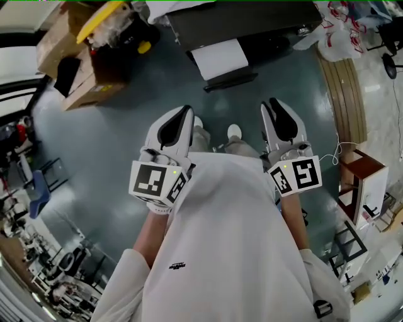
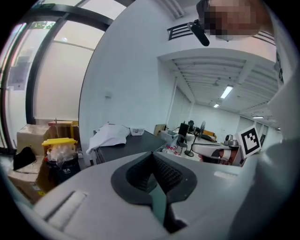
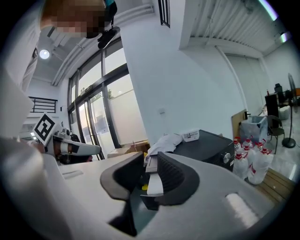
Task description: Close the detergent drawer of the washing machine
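Well, your head view shows the white drawer (image 1: 220, 58) jutting from the washing machine (image 1: 252, 22), well ahead; your left gripper view hides it. Left gripper (image 1: 186, 109) fingers meet; right gripper (image 1: 272, 102) fingers stand slightly apart, empty.

Your left claw (image 1: 186, 112) and right claw (image 1: 272, 104) are white shells with black ribbed pads, and each carries a cube (image 1: 154, 181) patterned in black-and-white squares. The floor (image 1: 113, 144) beneath them is dull grey-green. Ahead of the claws, a black box-shaped cabinet (image 1: 252, 19) shows a white paper sheet (image 1: 220, 58). Left of your left claw are brown cardboard boxes (image 1: 56, 44) and a yellow plastic lid (image 1: 101, 16).
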{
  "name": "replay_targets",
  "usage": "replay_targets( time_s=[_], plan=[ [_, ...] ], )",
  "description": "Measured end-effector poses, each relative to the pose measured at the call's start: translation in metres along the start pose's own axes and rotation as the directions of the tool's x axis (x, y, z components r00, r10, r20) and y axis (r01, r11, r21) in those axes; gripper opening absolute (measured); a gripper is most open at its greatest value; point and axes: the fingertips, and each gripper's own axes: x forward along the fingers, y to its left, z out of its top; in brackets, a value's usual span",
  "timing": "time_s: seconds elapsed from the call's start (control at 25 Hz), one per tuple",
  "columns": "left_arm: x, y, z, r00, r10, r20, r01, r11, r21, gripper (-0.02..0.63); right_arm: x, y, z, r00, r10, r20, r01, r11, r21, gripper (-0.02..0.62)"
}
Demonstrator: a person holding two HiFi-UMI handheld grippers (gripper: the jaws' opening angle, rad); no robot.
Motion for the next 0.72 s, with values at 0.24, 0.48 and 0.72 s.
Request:
replay_targets(
  time_s=[0.24, 0.48, 0.72],
  plan=[
    [0.014, 0.016, -0.005, 0.993, -0.11, -0.04, 0.111, 0.994, 0.017, 0.017, 0.012, 0.015, -0.014, 0.999, -0.037, -0.024, 0.038, 0.998, 0.045, 0.144],
    [0.025, 0.028, -0.015, 0.98, -0.171, -0.103, 0.176, 0.984, 0.04, 0.017, 0.015, 0.014, -0.032, 0.992, -0.109, -0.057, 0.115, 0.987, 0.117, 0.171],
    [0.037, 0.041, -0.032, 0.969, -0.205, -0.141, 0.212, 0.976, 0.04, 0.017, 0.027, 0.013, -0.056, 0.989, -0.126, -0.077, 0.138, 0.974, 0.179, 0.234]
  ],
)
